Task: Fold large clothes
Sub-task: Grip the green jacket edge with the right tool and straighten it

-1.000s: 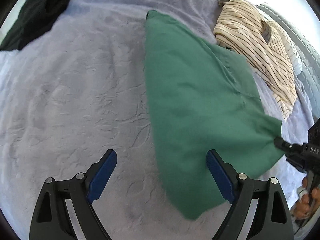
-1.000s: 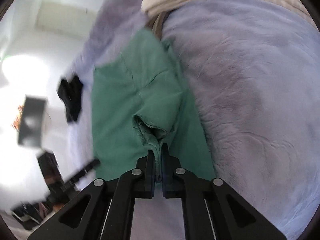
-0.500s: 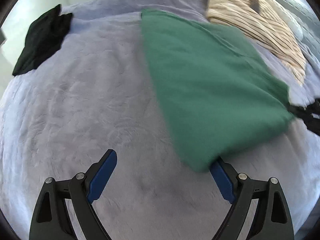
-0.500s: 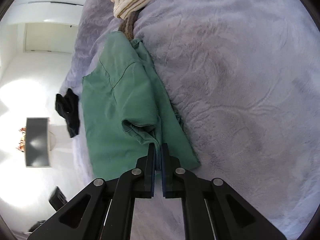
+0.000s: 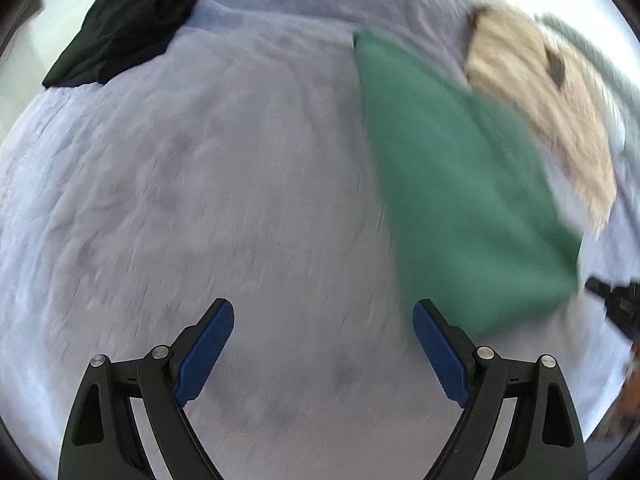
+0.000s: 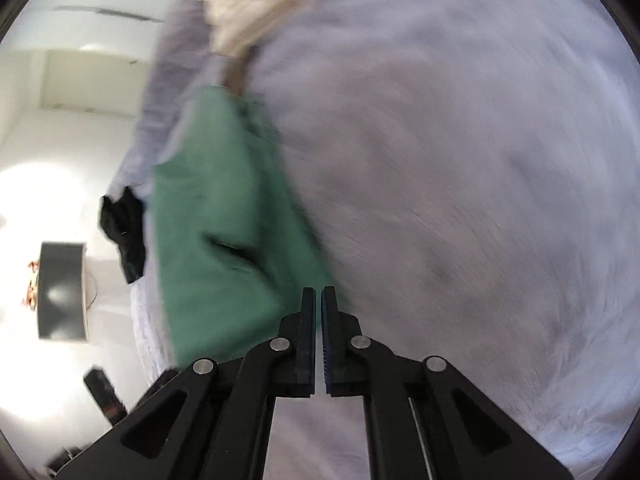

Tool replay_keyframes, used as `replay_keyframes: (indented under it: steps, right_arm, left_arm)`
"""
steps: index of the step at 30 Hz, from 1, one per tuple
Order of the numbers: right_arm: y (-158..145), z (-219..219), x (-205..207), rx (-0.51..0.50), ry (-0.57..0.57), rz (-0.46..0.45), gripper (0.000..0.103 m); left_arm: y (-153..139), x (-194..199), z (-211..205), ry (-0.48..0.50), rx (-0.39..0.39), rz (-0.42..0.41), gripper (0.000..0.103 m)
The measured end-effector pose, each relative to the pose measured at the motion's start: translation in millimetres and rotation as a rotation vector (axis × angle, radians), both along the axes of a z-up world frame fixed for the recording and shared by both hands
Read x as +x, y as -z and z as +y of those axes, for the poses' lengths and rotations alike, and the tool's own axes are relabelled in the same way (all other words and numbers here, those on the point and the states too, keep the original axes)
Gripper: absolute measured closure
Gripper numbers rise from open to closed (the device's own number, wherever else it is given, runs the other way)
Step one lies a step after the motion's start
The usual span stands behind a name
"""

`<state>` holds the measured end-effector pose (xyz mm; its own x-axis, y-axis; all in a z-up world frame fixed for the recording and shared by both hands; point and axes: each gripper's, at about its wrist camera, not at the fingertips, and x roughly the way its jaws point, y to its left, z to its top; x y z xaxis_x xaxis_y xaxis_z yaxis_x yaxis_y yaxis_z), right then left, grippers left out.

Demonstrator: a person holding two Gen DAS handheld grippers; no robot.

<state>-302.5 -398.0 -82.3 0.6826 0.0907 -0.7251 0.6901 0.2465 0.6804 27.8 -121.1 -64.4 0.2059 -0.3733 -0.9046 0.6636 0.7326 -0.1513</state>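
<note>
A folded green garment (image 5: 460, 184) lies on the lilac bedspread (image 5: 220, 184), right of centre in the left wrist view. My left gripper (image 5: 324, 332) is open and empty, just left of the garment's near corner. In the right wrist view the green garment (image 6: 224, 240) lies left of and ahead of my right gripper (image 6: 319, 300), whose jaws are closed together. The fingertips sit at the garment's near right edge; blur hides whether any cloth is pinched. The right gripper shows at the right edge of the left wrist view (image 5: 600, 290).
A beige striped garment (image 5: 552, 92) lies at the far right, touching the green one. A black garment (image 5: 124, 24) lies at the far left corner of the bed. Beyond the bed edge in the right wrist view stand a dark round table (image 6: 62, 292) and white walls.
The green garment has been laid down flatter and now sits further right of the left gripper. The right gripper has drawn back to the garment's edge, with the bunched cloth gone from its tips.
</note>
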Motion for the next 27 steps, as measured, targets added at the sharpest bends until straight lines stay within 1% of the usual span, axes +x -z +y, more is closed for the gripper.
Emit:
replay_keyframes:
  steps: [1, 2, 3, 4, 6, 7, 8, 9, 10, 11, 13, 14, 16, 19, 24, 25, 26, 27]
  right_arm:
    - [-10.1, -2.3, 9.9, -0.026, -0.025, -0.014, 0.083]
    - [-18.4, -4.6, 22.7, -0.050, -0.057, -0.021, 0.044]
    - [-23.5, -6.1, 33.1, -0.073, -0.077, -0.017, 0.026]
    - [-28.4, -8.1, 44.0, -0.107, -0.089, -0.012, 0.021]
    - [-31.9, -11.3, 64.4, -0.147, -0.136, 0.030, 0.027]
    - [-29.3, -13.9, 75.4, -0.163, -0.158, 0.077, 0.039]
    - [-26.3, -15.1, 81.2, -0.165, -0.168, 0.105, 0.061]
    - [-21.5, -16.6, 85.1, -0.156, -0.180, 0.129, 0.075]
    - [-14.2, -17.5, 86.8, -0.143, -0.189, 0.154, 0.085]
    - [-5.9, -18.7, 86.6, -0.143, -0.189, 0.192, 0.085]
    - [10.2, -21.7, 84.2, -0.129, -0.195, 0.223, 0.085]
    - [22.2, -22.9, 80.4, -0.096, -0.187, 0.221, 0.086]
    - [34.3, -25.8, 74.2, -0.053, -0.160, 0.201, 0.086]
    - [34.3, -26.1, 68.2, -0.051, -0.159, 0.188, 0.087]
    - [32.2, -29.1, 51.2, -0.004, -0.142, 0.155, 0.082]
    - [30.8, -29.5, 47.2, 0.004, -0.137, 0.149, 0.077]
    - [28.2, -28.4, 43.3, 0.006, -0.131, 0.152, 0.069]
    - [24.1, -28.1, 38.8, 0.004, -0.127, 0.156, 0.065]
  left_arm:
    - [-1.7, 6.6, -7.2, -0.012, -0.023, 0.002, 0.011]
    - [-3.8, 9.7, -16.5, -0.014, -0.043, 0.002, 0.011]
    - [-3.2, 11.8, -25.1, -0.013, -0.049, -0.001, 0.011]
    - [-2.3, 14.7, -35.4, -0.015, -0.045, -0.005, 0.011]
    - [4.6, 16.0, -49.3, -0.001, -0.041, 0.015, 0.011]
    - [10.4, 15.3, -54.4, 0.002, -0.030, 0.025, 0.011]
    - [13.2, 14.6, -54.1, 0.005, -0.024, 0.031, 0.011]
    - [16.5, 13.5, -55.0, 0.006, -0.025, 0.039, 0.011]
    - [18.5, 12.6, -54.4, 0.002, -0.027, 0.046, 0.011]
    - [20.6, 14.3, -55.4, -0.001, -0.032, 0.057, 0.011]
    - [24.1, 13.9, -57.1, -0.003, -0.035, 0.079, 0.011]
    - [25.1, 12.5, -57.6, 0.003, -0.032, 0.087, 0.011]
    - [26.1, 8.9, -58.1, 0.022, -0.016, 0.085, 0.011]
    - [25.1, 6.9, -61.0, 0.044, 0.000, 0.084, 0.011]
    - [26.2, 5.4, -64.6, 0.058, 0.009, 0.103, 0.011]
    - [26.2, 5.2, -65.2, 0.060, 0.009, 0.106, 0.011]
    - [26.4, 5.0, -66.0, 0.064, 0.012, 0.108, 0.011]
    - [26.2, 4.9, -67.8, 0.066, 0.014, 0.107, 0.011]
